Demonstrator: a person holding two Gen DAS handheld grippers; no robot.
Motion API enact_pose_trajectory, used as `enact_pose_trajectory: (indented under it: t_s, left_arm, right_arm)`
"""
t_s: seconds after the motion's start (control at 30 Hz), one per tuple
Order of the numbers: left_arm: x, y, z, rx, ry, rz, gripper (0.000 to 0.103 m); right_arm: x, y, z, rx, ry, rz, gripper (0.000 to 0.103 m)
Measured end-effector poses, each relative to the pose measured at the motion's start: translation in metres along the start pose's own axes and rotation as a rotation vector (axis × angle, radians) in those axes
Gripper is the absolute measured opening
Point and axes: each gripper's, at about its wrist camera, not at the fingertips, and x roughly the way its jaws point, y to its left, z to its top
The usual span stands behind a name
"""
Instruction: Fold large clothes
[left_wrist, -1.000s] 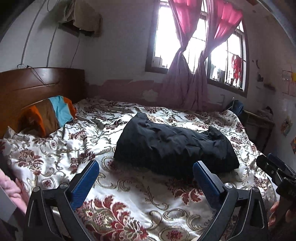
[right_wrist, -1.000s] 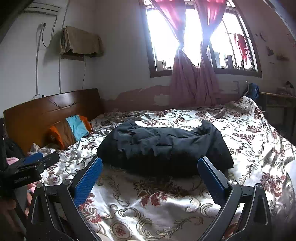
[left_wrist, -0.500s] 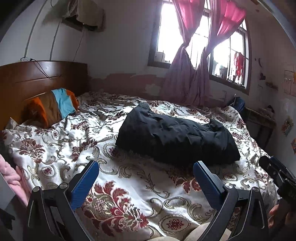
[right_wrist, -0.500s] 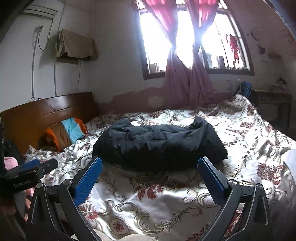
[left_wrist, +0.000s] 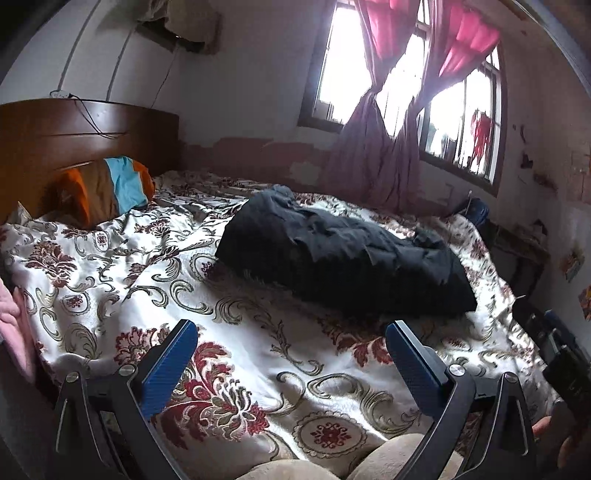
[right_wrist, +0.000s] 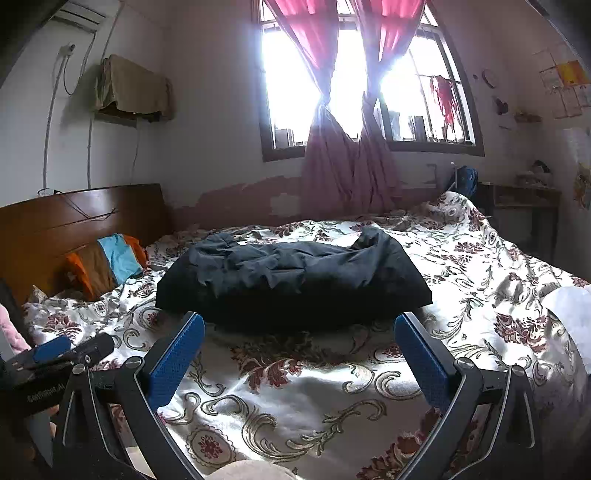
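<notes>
Right wrist view: both grippers (right_wrist: 299, 343) (left_wrist: 291, 350) gape empty, short of the folded black jacket (right_wrist: 295, 280).

The left wrist view looks from low over the near edge of the bed (left_wrist: 258, 369), between the spread blue pads of the left gripper (left_wrist: 291, 354), facing across the floral cover toward the window (left_wrist: 406, 92) with the headboard (left_wrist: 74, 140) at its left. The right wrist view sits just as low between the pads of the right gripper (right_wrist: 299, 350), faces the window (right_wrist: 351, 92) more squarely, and is nearer the dark garment (right_wrist: 295, 280). Both share the bed, the garment (left_wrist: 343, 258), the striped pillow (left_wrist: 107, 188), headboard and curtains, and each catches the other gripper at its edge.
</notes>
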Motion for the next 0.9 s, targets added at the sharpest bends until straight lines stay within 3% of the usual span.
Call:
enact_pose_trajectory:
  t_s: [0.9]
  left_arm:
    - [-0.0052,0.0013,0.0020,0.009,-0.014,0.018,0.103]
  right_arm:
    - [0.0045,-0.0053,-0.0039,0.009,0.036,0.007,0.101]
